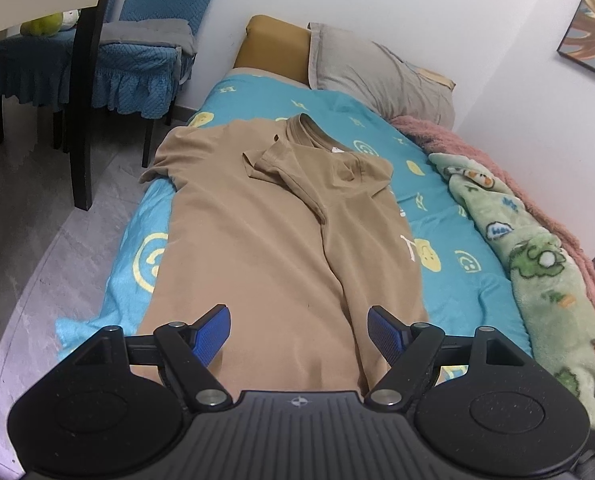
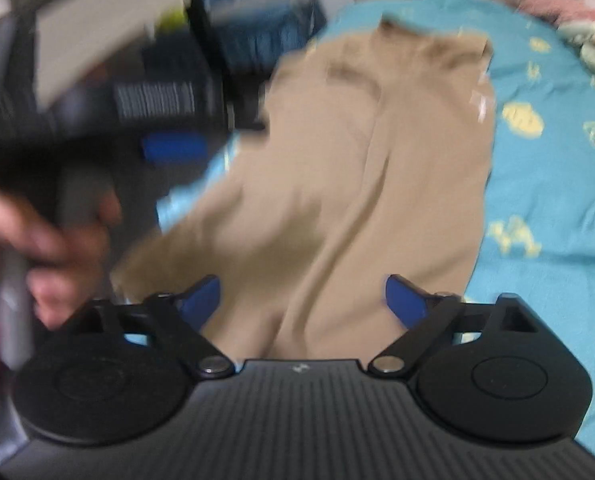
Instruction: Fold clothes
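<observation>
writing: white marks on the shirt's (image 1: 281, 216) right edge, too small to read. Pale letters on the sheet (image 1: 449, 216), maybe an "H", not clear. No brand seen.
chairs (image 1: 129, 60): far left, blue frilly covers, dark legs, on a grey floor.
toy (image 1: 43, 25): yellow-green, on the left chair seat.
L hand (image 2: 45, 240): seen in the right cam, far left, blurry, holds the handle of the L gripper.
L gripper (image 1: 299, 334): wide open, blue pads (image 1: 213, 334) apart, nothing btw them but shirt lying flat under. Holds nothing.
shirt: tan tee, in the middle of the bed, spread long w/ the hem near the cams and the neck far away. Left sleeve hangs near the bed's left edge. Right side is folded in over the middle, its sleeve lying on top near the neck. A long crease runs down the fold. Small white tag at the neck.
R gripper (image 2: 301, 300): wide open, nothing held, over the shirt's near end. Pic is blurry.
sheet: bright blue w/ yellow smiley faces.
pillow (image 1: 381, 76): grey, at the head of the bed.
blankets (image 1: 537, 248): green cartoon one & pink fuzzy one, along the right side.
picture (image 1: 593, 28): on the wall, far right, gold leaves.
</observation>
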`<state>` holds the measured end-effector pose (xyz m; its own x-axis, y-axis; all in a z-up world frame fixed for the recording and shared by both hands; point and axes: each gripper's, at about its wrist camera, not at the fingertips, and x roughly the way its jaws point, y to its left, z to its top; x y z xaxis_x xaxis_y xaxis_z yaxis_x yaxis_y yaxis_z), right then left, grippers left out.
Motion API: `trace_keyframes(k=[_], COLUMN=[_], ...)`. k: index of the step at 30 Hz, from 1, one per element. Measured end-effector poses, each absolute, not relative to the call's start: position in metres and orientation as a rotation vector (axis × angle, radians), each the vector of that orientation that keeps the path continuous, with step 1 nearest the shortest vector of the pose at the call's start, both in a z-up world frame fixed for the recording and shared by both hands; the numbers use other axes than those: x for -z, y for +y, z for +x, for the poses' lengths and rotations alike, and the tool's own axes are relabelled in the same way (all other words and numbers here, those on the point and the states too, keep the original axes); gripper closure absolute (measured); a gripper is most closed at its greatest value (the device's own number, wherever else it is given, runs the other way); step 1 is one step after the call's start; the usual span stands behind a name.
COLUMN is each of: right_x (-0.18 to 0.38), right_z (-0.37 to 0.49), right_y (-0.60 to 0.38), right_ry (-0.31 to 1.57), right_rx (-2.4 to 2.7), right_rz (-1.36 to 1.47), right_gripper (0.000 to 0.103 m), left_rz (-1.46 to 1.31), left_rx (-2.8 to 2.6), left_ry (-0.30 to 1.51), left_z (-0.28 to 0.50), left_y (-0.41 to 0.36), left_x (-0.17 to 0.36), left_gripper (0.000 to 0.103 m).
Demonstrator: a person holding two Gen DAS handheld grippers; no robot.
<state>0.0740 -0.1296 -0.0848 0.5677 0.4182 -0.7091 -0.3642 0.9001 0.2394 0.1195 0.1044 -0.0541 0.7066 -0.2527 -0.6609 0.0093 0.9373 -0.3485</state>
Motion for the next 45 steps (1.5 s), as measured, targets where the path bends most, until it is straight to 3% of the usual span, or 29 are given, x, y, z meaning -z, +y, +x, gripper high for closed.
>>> trace_keyframes(k=[5, 11, 14, 19, 26, 28, 30, 39, 45], right_x=[0.067, 0.053, 0.062, 0.100, 0.132, 0.142, 0.151, 0.116, 0.127], right_z=[0.109, 0.209, 0.271, 0.363, 0.452, 0.465, 0.473, 0.401, 0.353], right_y=[-0.162, -0.155, -0.125, -0.067, -0.028, -0.018, -0.014, -0.051, -0.073], right_ry=[0.723, 0.658, 0.653, 0.686, 0.740, 0.761, 0.798, 0.688, 0.761], right_rx=[-0.355, -0.429, -0.489, -0.508, -0.392, -0.359, -0.301, -0.271, -0.270], right_rz=[0.155, 0.119, 0.042, -0.084, -0.041, -0.057, -0.077, 0.018, 0.016], right_gripper=[0.013, 0.013, 0.030, 0.031, 0.031, 0.041, 0.093, 0.097, 0.094], left_rz=[-0.319, -0.351, -0.357, -0.440, -0.513, -0.524, -0.536, -0.579, -0.557], left_rx=[0.091, 0.046, 0.010, -0.027, -0.030, -0.029, -0.034, -0.056, -0.057], left_ry=[0.737, 0.713, 0.730, 0.760, 0.778, 0.780, 0.780, 0.735, 0.701], left_z=[0.143, 0.170, 0.181, 0.194, 0.208, 0.213, 0.215, 0.209, 0.202], left_y=[0.097, 0.101, 0.111, 0.135, 0.152, 0.154, 0.155, 0.158, 0.153], left_x=[0.051, 0.058, 0.069, 0.092, 0.119, 0.124, 0.128, 0.121, 0.112], left_gripper=[0.025, 0.025, 0.025, 0.025, 0.025, 0.025, 0.025, 0.025, 0.025])
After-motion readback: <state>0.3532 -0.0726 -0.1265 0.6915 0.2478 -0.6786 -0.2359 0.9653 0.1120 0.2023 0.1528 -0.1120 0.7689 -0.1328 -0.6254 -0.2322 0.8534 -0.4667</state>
